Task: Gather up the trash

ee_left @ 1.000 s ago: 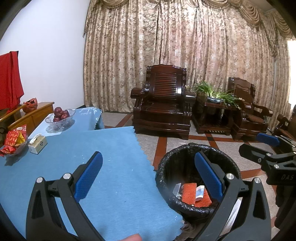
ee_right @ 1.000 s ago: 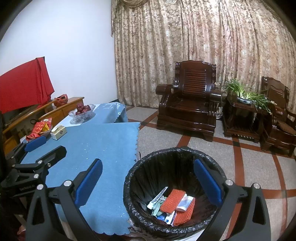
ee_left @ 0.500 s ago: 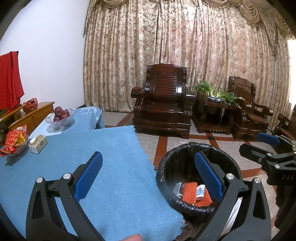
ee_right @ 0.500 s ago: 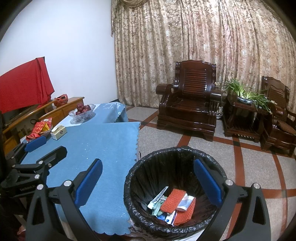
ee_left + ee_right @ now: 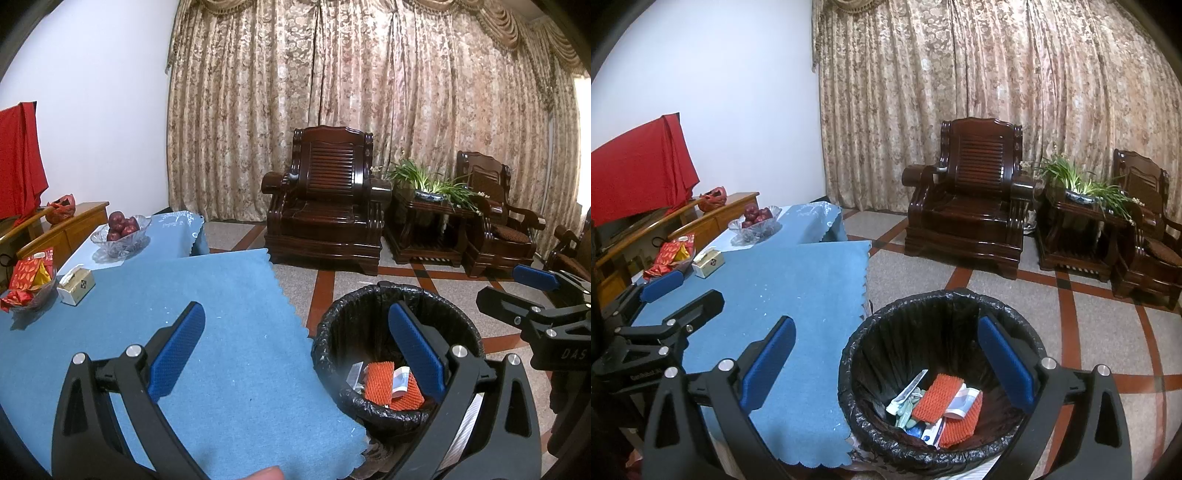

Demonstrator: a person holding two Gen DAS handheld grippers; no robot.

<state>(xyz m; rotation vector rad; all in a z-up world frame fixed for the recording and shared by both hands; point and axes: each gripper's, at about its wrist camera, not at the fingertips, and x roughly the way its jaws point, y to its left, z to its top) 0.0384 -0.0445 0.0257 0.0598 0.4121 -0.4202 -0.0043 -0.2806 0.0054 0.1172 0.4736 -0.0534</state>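
Both grippers spread wide and empty: right (image 5: 886, 363) hangs over the bin (image 5: 945, 306) with trash (image 5: 938, 402) inside, left (image 5: 295, 347) over the bare cloth (image 5: 229, 332), bin to its right.

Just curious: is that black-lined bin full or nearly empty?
Nearly empty: the bin holds only some orange netting and wrappers at its bottom.
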